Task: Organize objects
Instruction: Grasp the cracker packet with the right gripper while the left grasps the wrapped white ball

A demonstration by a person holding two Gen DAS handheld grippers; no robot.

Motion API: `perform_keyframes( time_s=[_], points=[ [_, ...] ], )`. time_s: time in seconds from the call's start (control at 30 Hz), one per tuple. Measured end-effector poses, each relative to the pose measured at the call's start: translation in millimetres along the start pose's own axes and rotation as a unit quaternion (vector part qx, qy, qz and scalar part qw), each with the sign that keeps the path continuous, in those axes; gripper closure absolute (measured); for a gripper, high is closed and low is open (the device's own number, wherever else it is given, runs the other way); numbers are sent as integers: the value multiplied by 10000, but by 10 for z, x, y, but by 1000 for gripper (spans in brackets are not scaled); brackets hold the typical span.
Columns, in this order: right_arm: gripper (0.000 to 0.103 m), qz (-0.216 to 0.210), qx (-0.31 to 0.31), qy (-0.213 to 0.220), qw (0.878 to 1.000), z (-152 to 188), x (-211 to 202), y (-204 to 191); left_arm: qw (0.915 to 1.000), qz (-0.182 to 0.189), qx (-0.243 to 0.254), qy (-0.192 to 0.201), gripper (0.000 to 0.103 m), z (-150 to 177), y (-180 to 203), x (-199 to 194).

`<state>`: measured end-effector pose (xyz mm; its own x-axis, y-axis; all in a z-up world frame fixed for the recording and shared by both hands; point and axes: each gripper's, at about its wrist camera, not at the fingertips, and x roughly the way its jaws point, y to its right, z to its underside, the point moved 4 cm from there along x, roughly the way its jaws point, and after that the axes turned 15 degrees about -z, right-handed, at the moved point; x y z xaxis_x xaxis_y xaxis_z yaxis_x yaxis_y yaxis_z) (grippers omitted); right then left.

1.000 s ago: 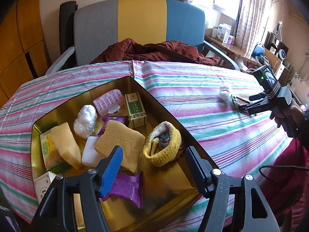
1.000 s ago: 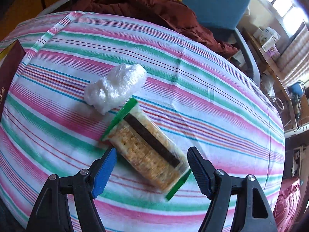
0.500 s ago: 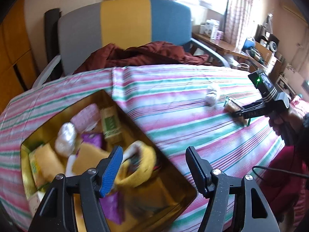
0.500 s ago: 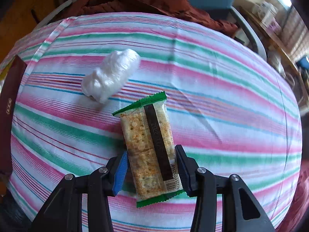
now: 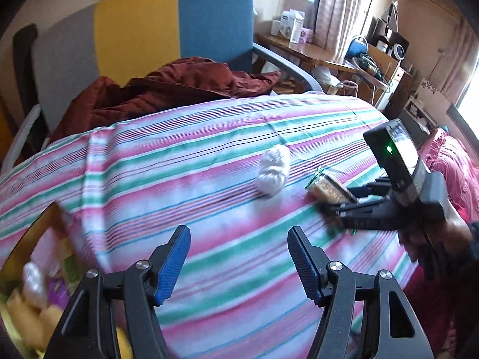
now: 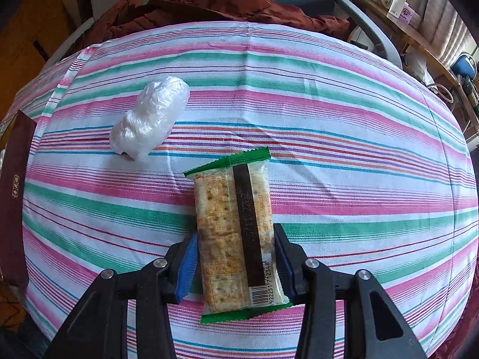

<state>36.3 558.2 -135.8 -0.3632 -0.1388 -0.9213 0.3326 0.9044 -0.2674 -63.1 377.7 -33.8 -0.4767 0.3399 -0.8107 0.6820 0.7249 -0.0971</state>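
Observation:
My right gripper [image 6: 236,264] is shut on a cracker packet [image 6: 233,227] with green ends, gripping its long sides over the striped tablecloth. A crumpled white plastic wad [image 6: 149,118] lies just left and beyond it. In the left wrist view my left gripper [image 5: 239,260] stands open over bare cloth with nothing between its fingers. Ahead of it lie the plastic wad [image 5: 273,170] and the cracker packet [image 5: 329,190] held by the right gripper [image 5: 338,206]. The gold tin [image 5: 33,233], filled with several small items, shows blurred at the lower left.
A chair with a dark red jacket [image 5: 167,89] stands behind the table [image 5: 209,137]. A wooden side table [image 5: 314,51] with boxes and a shelf of clutter are at the right. A hand [image 5: 434,239] holds the right gripper. A dark red lid edge [image 6: 13,197] lies at the left.
My right gripper closed on the cracker packet and turned it lengthwise. My left gripper swung right, away from the tin, which slid to the frame's left edge.

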Motion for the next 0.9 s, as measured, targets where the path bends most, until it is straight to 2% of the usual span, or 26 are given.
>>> perform_keyframes(
  time_s=[0.3,0.6,0.63,0.67,0.8,0.9],
  points=[
    [55,-41,-9,-12,10000,-3,-8,92,9997,89,155,-174,37,-407,461,661],
    [54,29,-10,-27,10000,29,-20,98,9981,20,529,-301,38,-606,786,1225],
    [54,28,-3,-16,10000,34,-21,103,9978,-19,552,-374,48,-615,802,1316],
    [54,7,6,10,10000,41,-27,112,9975,-30,525,-478,64,-604,804,1392],
    [54,-110,83,81,9999,56,-35,143,9989,-23,244,-399,67,-535,713,1362],
    [54,-99,-16,103,9999,38,-35,149,9992,-98,33,-383,68,-352,620,1234]
  ],
)
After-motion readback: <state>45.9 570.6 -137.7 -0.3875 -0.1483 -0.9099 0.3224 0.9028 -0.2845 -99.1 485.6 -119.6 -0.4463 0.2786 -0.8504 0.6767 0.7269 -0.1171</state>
